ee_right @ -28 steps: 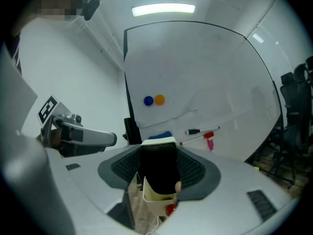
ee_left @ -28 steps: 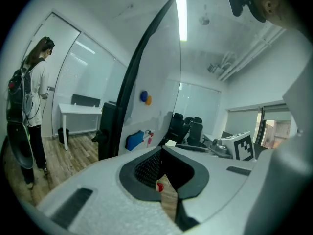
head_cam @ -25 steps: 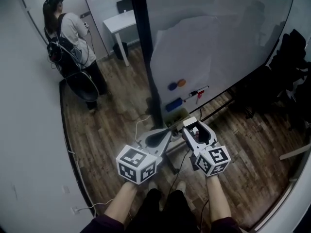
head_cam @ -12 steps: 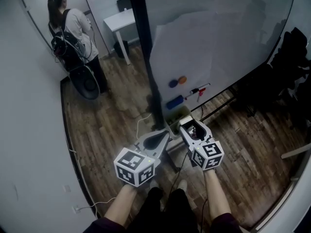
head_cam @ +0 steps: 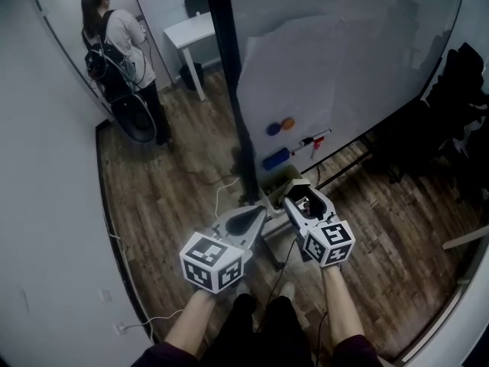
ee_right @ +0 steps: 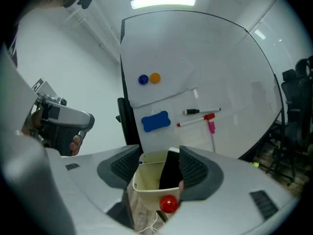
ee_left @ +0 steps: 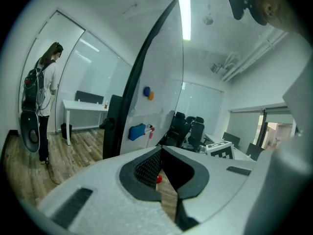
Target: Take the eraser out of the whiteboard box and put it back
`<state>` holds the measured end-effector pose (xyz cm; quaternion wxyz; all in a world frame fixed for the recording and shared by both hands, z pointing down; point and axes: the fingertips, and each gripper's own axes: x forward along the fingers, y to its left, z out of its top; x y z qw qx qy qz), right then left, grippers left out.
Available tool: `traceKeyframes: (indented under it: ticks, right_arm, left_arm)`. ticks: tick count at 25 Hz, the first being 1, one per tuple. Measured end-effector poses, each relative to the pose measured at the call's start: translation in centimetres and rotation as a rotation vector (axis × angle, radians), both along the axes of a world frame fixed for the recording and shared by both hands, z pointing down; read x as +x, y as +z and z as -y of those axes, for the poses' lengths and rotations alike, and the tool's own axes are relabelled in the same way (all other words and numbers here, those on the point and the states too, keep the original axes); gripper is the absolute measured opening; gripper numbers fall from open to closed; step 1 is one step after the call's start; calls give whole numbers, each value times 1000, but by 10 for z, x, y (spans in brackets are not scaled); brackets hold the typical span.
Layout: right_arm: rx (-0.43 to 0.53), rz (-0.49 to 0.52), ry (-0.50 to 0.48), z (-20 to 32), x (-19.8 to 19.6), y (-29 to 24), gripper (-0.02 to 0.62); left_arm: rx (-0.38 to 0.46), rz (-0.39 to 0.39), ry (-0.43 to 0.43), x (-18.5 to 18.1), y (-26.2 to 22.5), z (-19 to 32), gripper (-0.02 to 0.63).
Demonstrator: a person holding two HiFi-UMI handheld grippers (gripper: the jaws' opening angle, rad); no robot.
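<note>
A cream whiteboard box (head_cam: 276, 183) hangs under the whiteboard (head_cam: 344, 60). In the right gripper view the box (ee_right: 146, 182) sits between my right gripper's (ee_right: 159, 163) jaws, a red ball (ee_right: 168, 204) on its front. A black eraser (ee_right: 171, 169) stands inside it against the right pad; a gap shows on its other side. In the head view my right gripper (head_cam: 302, 193) reaches over the box. Left of the box, my left gripper (head_cam: 263, 209) is held low, its jaws meeting at the tips (ee_left: 160, 150) with nothing between them.
On the whiteboard are a blue bone-shaped pad (head_cam: 275, 160), blue and orange magnets (head_cam: 280, 127) and markers (head_cam: 309, 144). A dark post (head_cam: 229, 90) edges the board. A person with a backpack (head_cam: 114, 52) stands at the back left by a white desk (head_cam: 191, 33). Office chairs (head_cam: 458, 105) are right.
My right gripper has moved forward until its jaws reach over the box. The left gripper has barely shifted. The person at the back has stepped farther away.
</note>
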<state>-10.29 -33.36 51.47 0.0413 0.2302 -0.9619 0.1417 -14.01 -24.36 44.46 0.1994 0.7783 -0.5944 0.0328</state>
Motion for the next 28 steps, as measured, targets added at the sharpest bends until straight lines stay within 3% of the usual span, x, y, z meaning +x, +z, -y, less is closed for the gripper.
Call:
traceKeyframes:
  ticks: [11, 28]
  right_arm:
    - [-14, 47, -25, -13, 8, -36, 225]
    - [59, 205, -26, -62, 47, -177, 78]
  left_arm:
    - [33, 11, 12, 3, -15, -2, 5]
    - [200, 30, 101, 28, -105, -12, 5]
